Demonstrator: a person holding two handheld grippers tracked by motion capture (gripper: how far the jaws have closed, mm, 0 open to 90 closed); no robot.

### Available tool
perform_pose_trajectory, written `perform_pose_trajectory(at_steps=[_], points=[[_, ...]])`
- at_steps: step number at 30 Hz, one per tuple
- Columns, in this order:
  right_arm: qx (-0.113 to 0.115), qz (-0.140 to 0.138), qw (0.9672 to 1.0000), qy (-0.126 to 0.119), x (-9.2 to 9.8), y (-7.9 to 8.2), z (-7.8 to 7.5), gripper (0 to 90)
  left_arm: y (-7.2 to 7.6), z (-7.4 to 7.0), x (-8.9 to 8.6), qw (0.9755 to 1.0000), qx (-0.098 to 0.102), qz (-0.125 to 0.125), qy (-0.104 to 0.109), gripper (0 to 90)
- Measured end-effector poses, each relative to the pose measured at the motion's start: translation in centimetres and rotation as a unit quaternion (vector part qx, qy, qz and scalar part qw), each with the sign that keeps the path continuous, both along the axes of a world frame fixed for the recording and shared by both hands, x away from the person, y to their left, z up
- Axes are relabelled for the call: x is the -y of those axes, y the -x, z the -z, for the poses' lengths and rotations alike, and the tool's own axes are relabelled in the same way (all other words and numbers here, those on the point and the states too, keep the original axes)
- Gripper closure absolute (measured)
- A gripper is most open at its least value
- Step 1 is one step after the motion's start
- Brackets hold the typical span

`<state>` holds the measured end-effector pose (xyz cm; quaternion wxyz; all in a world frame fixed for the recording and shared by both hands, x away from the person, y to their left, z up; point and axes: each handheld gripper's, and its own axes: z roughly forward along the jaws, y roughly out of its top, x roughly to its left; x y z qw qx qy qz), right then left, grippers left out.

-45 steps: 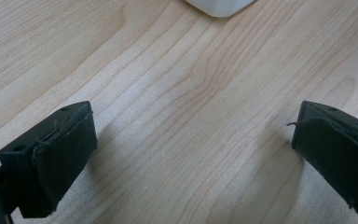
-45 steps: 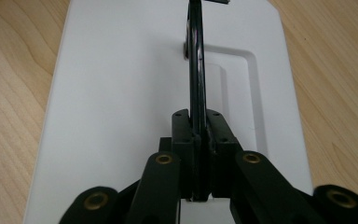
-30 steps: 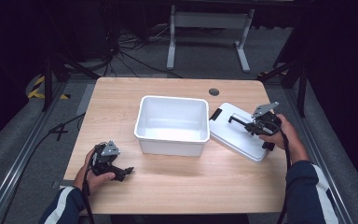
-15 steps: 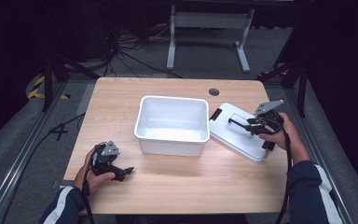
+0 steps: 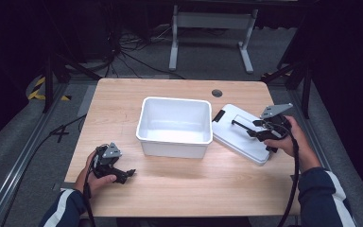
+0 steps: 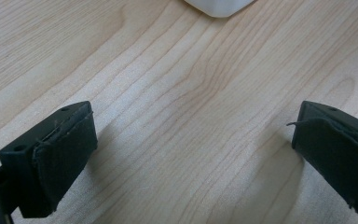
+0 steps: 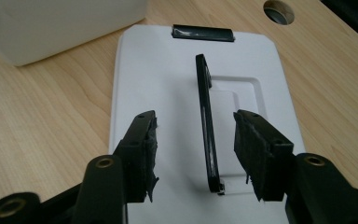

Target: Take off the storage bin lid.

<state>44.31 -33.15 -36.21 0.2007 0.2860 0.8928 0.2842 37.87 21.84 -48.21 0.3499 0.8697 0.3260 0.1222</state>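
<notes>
Here one white bin stands open near the middle of the wooden surface, and one white lid lies flat just to its right, touching or nearly touching its side. The lid carries one black handle standing on edge along its middle and one black clip at its far end. The right gripper hovers low over the lid; its fingers have just been opening and now stand half apart, the handle between them with a gap on each side. The left gripper rests near the front left, fingers wide with nothing between them.
</notes>
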Motion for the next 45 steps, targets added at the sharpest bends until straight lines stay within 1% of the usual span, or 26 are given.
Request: perform_pose_trajectory(at_steps=[1, 3, 5, 7, 8, 10, 12, 14, 15, 16, 18, 21, 22, 23, 24, 27, 28, 29, 31, 32, 37, 38, 40, 43, 45], points=[[0.003, -0.004, 1.0, 0.001, 0.0, 0.2, -0.1, 49.9, 0.0, 0.0, 0.0, 1.0, 0.0, 0.0, 0.0, 0.4], [0.011, 0.003, 0.9999, 0.002, -0.1, 0.5, -0.4, 49.6, 0.0, 0.0, 0.0, 1.0, 0.0, 0.001, 0.0, 0.3], [0.011, 0.0, 0.9999, -0.006, 0.0, 0.9, -0.6, 48.3, 0.0, 0.0, 0.0, 1.0, 0.0, 0.001, 0.0, 0.3], [0.009, 0.005, 0.9999, -0.004, 0.0, 1.0, -0.7, 47.6, 0.0, 0.0, 0.0, 1.0, 0.0, 0.001, 0.0, 0.3], [0.014, 0.006, 0.9999, -0.001, 0.0, 1.4, -0.8, 44.5, 0.0, 0.0, 0.0, 1.0, 0.001, 0.001, -0.001, 0.3], [0.017, 0.008, 0.9998, 0.001, 0.0, 1.6, -0.8, 43.4, 0.0, 0.0, 0.0, 1.0, 0.002, 0.0, -0.001, 0.4], [0.027, 0.024, 0.9993, 0.002, 0.1, 2.1, -0.7, 37.6, 0.1, 0.0, 0.0, 1.0, 0.003, 0.0, -0.003, 0.6], [0.031, 0.028, 0.9991, 0.005, 0.3, 2.4, -0.8, 37.1, 0.1, 0.0, 0.0, 1.0, 0.0, -0.003, -0.002, 0.6], [0.029, 0.03, 0.9992, 0.003, 0.4, 2.6, -0.8, 36.5, 0.2, 0.0, 0.0, 1.0, -0.001, -0.003, -0.002, 0.5], [0.033, 0.029, 0.999, 0.001, 0.5, 2.8, -0.9, 36.0, 0.2, 0.0, 0.0, 1.0, -0.001, -0.003, -0.002, 0.6], [0.037, 0.036, 0.9987, -0.001, 0.7, 3.2, -1.0, 32.9, 0.2, 0.0, 0.0, 1.0, -0.001, -0.003, -0.001, 0.6], [0.041, 0.04, 0.9984, 0.001, 0.9, 3.5, -1.2, 32.8, 0.2, 0.0, 0.0, 1.0, 0.0, -0.003, -0.001, 0.6], [0.042, 0.038, 0.9984, -0.003, 1.1, 3.9, -1.3, 35.0, 0.2, 0.0, 0.0, 1.0, 0.0, -0.002, -0.003, 0.5], [0.042, 0.038, 0.9984, -0.003, 1.1, 3.9, -1.3, 35.0, 0.2, 0.0, 0.0, 1.0, 0.0, -0.002, -0.003, 0.6], [0.045, 0.036, 0.9983, -0.005, 1.3, 4.3, -1.3, 34.9, 0.2, 0.0, 0.0, 1.0, 0.0, -0.002, -0.002, 0.5], [0.046, 0.039, 0.9982, -0.004, 1.6, 4.8, -1.3, 34.6, 0.2, 0.0, 0.0, 1.0, 0.0, -0.003, -0.002, 0.5], [0.049, 0.038, 0.9981, -0.004, 1.7, 5.0, -1.3, 34.9, 0.3, 0.0, -0.1, 1.0, -0.003, -0.003, -0.002, 0.5], [0.054, 0.039, 0.9978, -0.007, 2.0, 5.5, -1.3, 34.9, 0.3, -0.1, -0.1, 1.0, -0.003, -0.002, -0.003, 0.6], [0.054, 0.04, 0.9977, -0.009, 2.1, 5.8, -1.3, 34.8, 0.3, 0.0, -0.1, 1.0, -0.002, 0.0, -0.001, 0.5], [0.055, 0.04, 0.9976, -0.009, 2.4, 6.3, -1.2, 34.5, 0.3, 0.0, -0.1, 1.0, -0.004, -0.001, 0.0, 0.5], [0.059, 0.04, 0.9974, -0.01, 2.8, 7.0, -0.9, 34.0, 0.3, 0.0, -0.1, 1.0, -0.004, 0.0, 0.0, 0.5], [0.06, 0.041, 0.9973, -0.012, 3.0, 7.2, -0.8, 34.0, 0.3, 0.0, -0.1, 1.0, 0.0, 0.0, -0.002, 0.5], [0.059, 0.043, 0.9972, -0.017, 3.4, 7.8, -0.6, 33.7, 0.3, 0.0, -0.1, 1.0, 0.0, 0.0, -0.002, 0.4], [0.06, 0.042, 0.9972, -0.014, 3.6, 8.2, -0.3, 33.4, 0.3, 0.0, -0.1, 1.0, 0.0, 0.0, -0.002, 0.4], [0.056, 0.044, 0.9973, -0.017, 3.9, 8.6, 0.0, 33.2, 0.3, 0.0, -0.1, 1.0, 0.0, 0.0, -0.002, 0.4]])
